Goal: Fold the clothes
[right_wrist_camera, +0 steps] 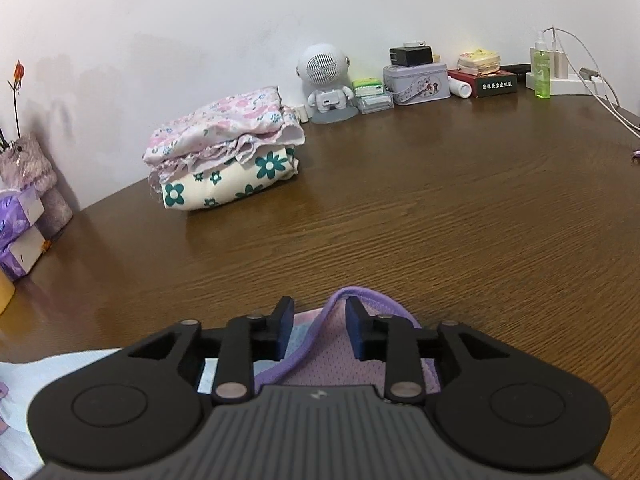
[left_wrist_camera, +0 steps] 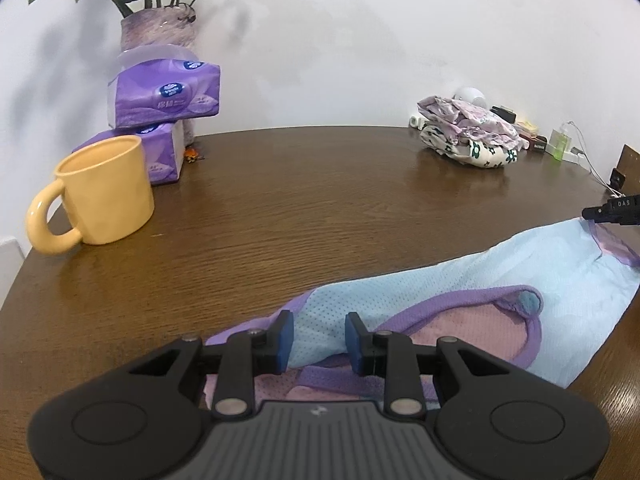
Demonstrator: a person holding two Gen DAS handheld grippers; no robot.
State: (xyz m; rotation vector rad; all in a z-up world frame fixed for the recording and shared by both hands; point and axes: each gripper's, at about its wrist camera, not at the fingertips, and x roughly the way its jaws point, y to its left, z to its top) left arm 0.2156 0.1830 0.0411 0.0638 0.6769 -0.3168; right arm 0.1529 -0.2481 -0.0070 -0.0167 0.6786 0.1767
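Note:
A light blue mesh garment (left_wrist_camera: 480, 280) with purple trim and a pink inside lies spread on the brown wooden table (left_wrist_camera: 300, 208). My left gripper (left_wrist_camera: 320, 338) hovers low over its left end. The jaws stand apart, and blue cloth lies flat between the pads without being pinched. In the right wrist view, my right gripper (right_wrist_camera: 320, 322) sits over the garment's purple-trimmed edge (right_wrist_camera: 328, 364). Its jaws are also apart, with the purple trim loose between them. A black tip of the right gripper (left_wrist_camera: 612, 212) shows at the garment's far right end in the left wrist view.
A yellow mug (left_wrist_camera: 104, 192), stacked purple tissue packs (left_wrist_camera: 166, 96) and a vase (left_wrist_camera: 158, 28) stand at the left. A stack of folded floral clothes (right_wrist_camera: 228, 160) sits toward the back. Along the wall are a white speaker figure (right_wrist_camera: 326, 80), a tin box (right_wrist_camera: 416, 80), a green bottle (right_wrist_camera: 541, 72) and cables.

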